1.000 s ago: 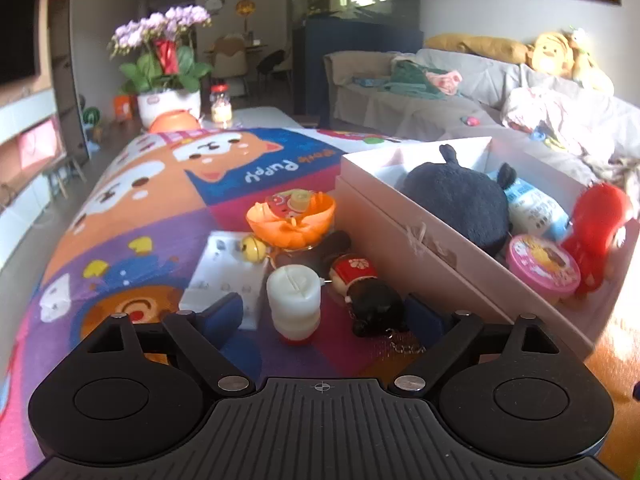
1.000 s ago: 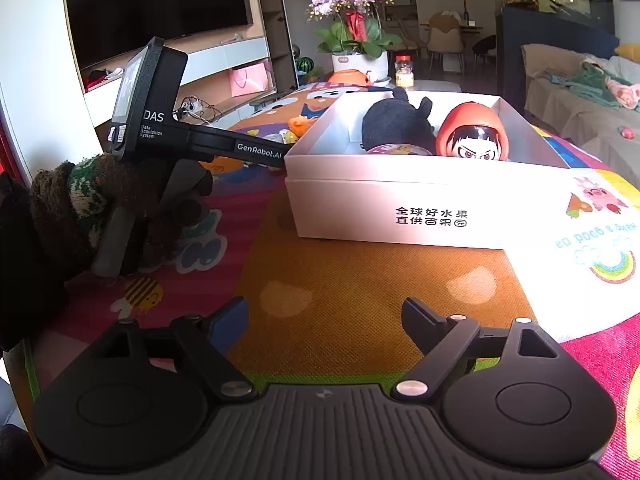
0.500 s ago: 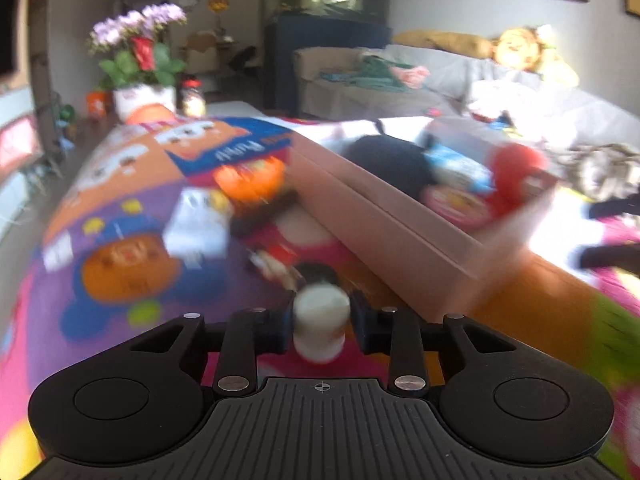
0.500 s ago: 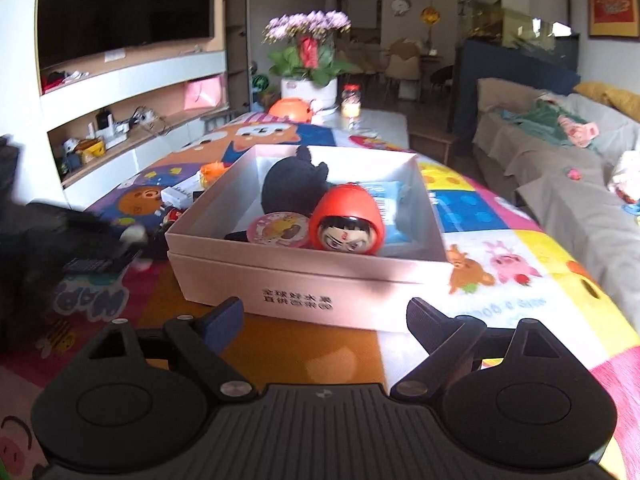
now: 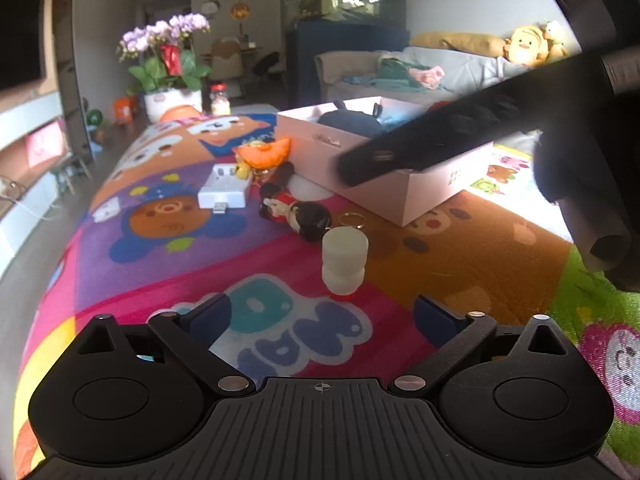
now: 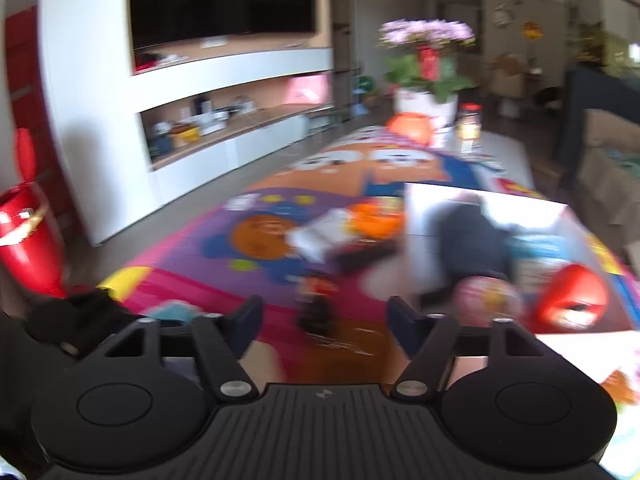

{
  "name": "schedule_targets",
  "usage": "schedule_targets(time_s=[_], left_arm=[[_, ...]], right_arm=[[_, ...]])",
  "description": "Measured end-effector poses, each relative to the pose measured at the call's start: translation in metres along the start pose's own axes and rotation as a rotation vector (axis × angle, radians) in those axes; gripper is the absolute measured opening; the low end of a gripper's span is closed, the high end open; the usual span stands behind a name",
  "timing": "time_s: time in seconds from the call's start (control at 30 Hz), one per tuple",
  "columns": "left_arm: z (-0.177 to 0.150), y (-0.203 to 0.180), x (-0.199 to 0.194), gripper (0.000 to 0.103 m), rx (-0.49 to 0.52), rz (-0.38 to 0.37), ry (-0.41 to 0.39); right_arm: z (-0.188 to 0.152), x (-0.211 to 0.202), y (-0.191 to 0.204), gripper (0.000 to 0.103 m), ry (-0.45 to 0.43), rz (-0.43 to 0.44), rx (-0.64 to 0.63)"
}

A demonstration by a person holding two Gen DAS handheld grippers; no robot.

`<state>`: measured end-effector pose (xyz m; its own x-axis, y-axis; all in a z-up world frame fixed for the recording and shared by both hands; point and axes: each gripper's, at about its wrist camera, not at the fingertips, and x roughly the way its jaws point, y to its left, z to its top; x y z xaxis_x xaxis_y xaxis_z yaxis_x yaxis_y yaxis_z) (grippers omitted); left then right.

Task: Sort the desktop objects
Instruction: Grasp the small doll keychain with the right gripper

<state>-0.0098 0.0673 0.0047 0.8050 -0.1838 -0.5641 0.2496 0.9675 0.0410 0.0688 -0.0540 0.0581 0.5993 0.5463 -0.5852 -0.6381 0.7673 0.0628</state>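
Note:
In the left wrist view a small white stamp-like cylinder (image 5: pixel 344 262) stands upright on the colourful mat, just ahead of my open, empty left gripper (image 5: pixel 322 314). Behind it lie a black-and-red doll keychain (image 5: pixel 298 214), a white adapter (image 5: pixel 224 190) and an orange toy (image 5: pixel 266 154). The pink box (image 5: pixel 416 196) holds a dark plush. My right gripper (image 6: pixel 324 322) is open and empty; its blurred view shows the doll keychain (image 6: pixel 318 300) between the fingers and the box (image 6: pixel 424 216) with a red doll (image 6: pixel 572 300) and a pink tin (image 6: pixel 490 300).
The right gripper's black body (image 5: pixel 460 136) crosses over the box in the left wrist view. A flower pot (image 5: pixel 172 100) and a jar (image 5: pixel 220 100) stand at the mat's far end. A sofa is behind, a TV wall to the left.
My left gripper let go of the white cylinder, opened and drew back. My right gripper swung left over the box toward the doll keychain.

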Motion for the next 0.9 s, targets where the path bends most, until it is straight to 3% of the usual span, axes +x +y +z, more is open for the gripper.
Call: schedule_targets(time_s=[0.2, 0.37, 0.4, 0.43, 0.53, 0.67, 0.8, 0.87, 0.9], left_arm=[[-0.002, -0.013, -0.003, 0.103, 0.07, 0.063, -0.007], [-0.002, -0.011, -0.003, 0.103, 0.051, 0.073, 0.0], [-0.002, -0.009, -0.002, 0.103, 0.041, 0.073, 0.005], [-0.001, -0.008, -0.003, 0.103, 0.032, 0.069, 0.005], [-0.001, -0.005, -0.006, 0.103, 0.016, 0.053, -0.004], [-0.001, -0.004, -0.007, 0.103, 0.009, 0.046, -0.003], [-0.001, -0.005, -0.004, 0.103, 0.006, 0.034, 0.011], [0.0, -0.007, -0.002, 0.103, 0.01, 0.029, 0.019], [0.0, -0.009, -0.001, 0.103, 0.012, 0.025, 0.022]], right_arm=[[0.029, 0.058, 0.029, 0.061, 0.118, -0.104, -0.012], [0.022, 0.106, 0.037, 0.034, 0.266, -0.202, -0.077], [0.019, 0.106, 0.033, 0.033, 0.271, -0.196, -0.067], [0.018, 0.102, 0.03, 0.028, 0.271, -0.183, -0.058], [0.017, 0.073, 0.017, 0.028, 0.226, -0.164, -0.011], [0.009, -0.005, -0.002, 0.028, 0.12, -0.107, 0.044], [-0.01, -0.064, -0.026, 0.03, 0.126, -0.09, 0.09], [-0.019, -0.077, -0.042, 0.053, 0.101, -0.146, 0.108], [-0.022, -0.083, -0.052, 0.059, 0.07, -0.195, 0.124]])
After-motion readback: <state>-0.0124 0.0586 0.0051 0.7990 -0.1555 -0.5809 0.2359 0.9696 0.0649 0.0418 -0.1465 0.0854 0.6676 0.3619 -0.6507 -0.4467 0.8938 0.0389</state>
